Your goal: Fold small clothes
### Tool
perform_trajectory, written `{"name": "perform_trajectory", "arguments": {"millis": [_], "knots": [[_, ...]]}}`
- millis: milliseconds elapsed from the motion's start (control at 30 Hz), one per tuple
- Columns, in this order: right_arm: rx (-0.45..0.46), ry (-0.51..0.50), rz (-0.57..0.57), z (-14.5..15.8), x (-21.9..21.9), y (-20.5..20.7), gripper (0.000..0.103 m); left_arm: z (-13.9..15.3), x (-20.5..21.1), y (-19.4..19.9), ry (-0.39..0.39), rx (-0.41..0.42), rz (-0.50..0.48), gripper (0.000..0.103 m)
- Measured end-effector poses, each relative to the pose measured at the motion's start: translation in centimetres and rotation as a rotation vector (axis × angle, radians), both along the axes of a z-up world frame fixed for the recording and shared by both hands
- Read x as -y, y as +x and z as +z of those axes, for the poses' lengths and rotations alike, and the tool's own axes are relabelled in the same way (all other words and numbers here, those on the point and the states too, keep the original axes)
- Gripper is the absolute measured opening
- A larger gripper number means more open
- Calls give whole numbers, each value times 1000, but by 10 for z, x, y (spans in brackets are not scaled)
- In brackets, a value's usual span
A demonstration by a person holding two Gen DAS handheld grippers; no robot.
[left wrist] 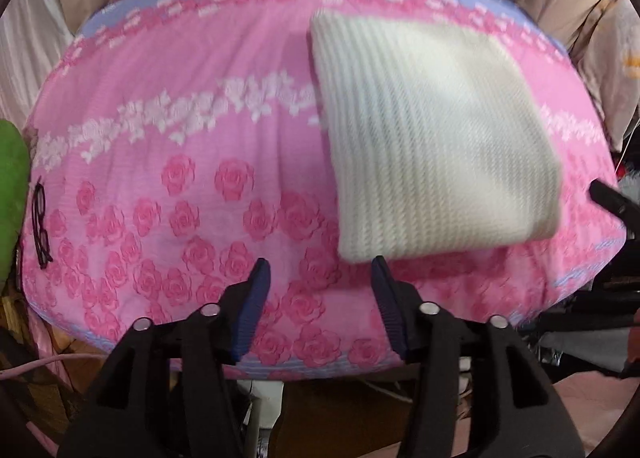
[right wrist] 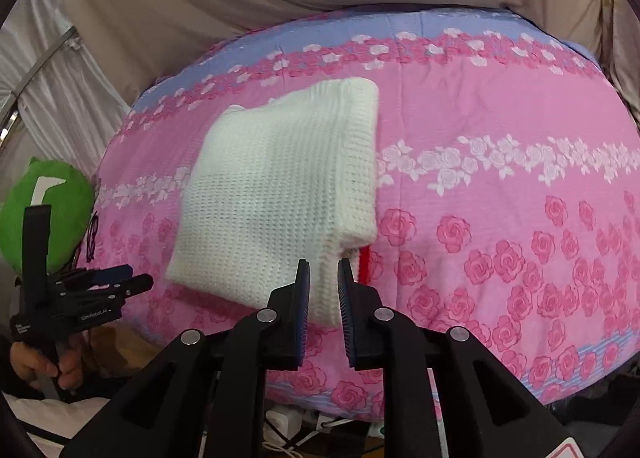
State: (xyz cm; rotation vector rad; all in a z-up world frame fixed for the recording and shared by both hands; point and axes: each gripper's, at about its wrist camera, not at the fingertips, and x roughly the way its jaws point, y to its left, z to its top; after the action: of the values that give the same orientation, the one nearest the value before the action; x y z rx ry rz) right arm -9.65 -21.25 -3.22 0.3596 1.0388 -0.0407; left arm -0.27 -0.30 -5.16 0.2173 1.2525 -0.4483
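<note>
Right gripper (right wrist: 323,264): black plastic frame, blue ribbed pads, jaws a narrow gap apart with the near edge of the knit between them; whether the pads press it cannot be told.
Left gripper (left wrist: 321,262): same build, jaws wide apart, empty, tips just short of the knit's near corner.
White knit garment (right wrist: 276,193): chunky ribbed weave, folded into a thick rectangle, lying on the pink rose-print quilt (right wrist: 500,185); a red strip shows under its near right corner.
Black-framed glasses (left wrist: 40,223): at the quilt's left edge.
Green cushion (right wrist: 52,213): rounded, beside the quilt.
</note>
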Motion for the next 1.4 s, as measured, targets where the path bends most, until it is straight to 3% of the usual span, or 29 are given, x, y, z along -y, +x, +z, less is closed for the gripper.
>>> {"name": "perform_trajectory", "arguments": {"millis": [67, 167, 233, 333, 400, 567, 600, 667, 700, 867, 1400], "knots": [[-24, -48, 40, -10, -12, 11, 16, 7, 15, 0, -13, 26, -7, 54], [-161, -100, 15, -64, -13, 32, 13, 9, 42, 6, -14, 61, -7, 55], [-203, -54, -50, -83, 1, 33, 12, 6, 57, 8, -12, 65, -2, 55], [-140, 66, -132, -58, 16, 20, 12, 11, 66, 6, -9, 84, 19, 56], [-94, 43, -162, -38, 17, 9, 13, 15, 67, 4, 9, 114, 32, 71], [-68, -22, -237, -25, 11, -7, 19, 19, 66, 0, 56, 174, 69, 75], [-69, -40, -251, -24, 10, -9, 22, 19, 65, -1, 60, 178, 78, 75], [-67, -75, -276, -19, 8, -11, 41, 18, 63, -2, 61, 182, 91, 75], [-65, -91, -285, -18, 7, -15, 44, 17, 63, -3, 62, 182, 95, 75], [-73, -158, -276, -20, 0, -20, 50, 18, 63, -11, 57, 208, 109, 81], [-20, -222, -229, -7, -24, -31, 58, 27, 60, -29, 45, 267, 144, 81]]}}
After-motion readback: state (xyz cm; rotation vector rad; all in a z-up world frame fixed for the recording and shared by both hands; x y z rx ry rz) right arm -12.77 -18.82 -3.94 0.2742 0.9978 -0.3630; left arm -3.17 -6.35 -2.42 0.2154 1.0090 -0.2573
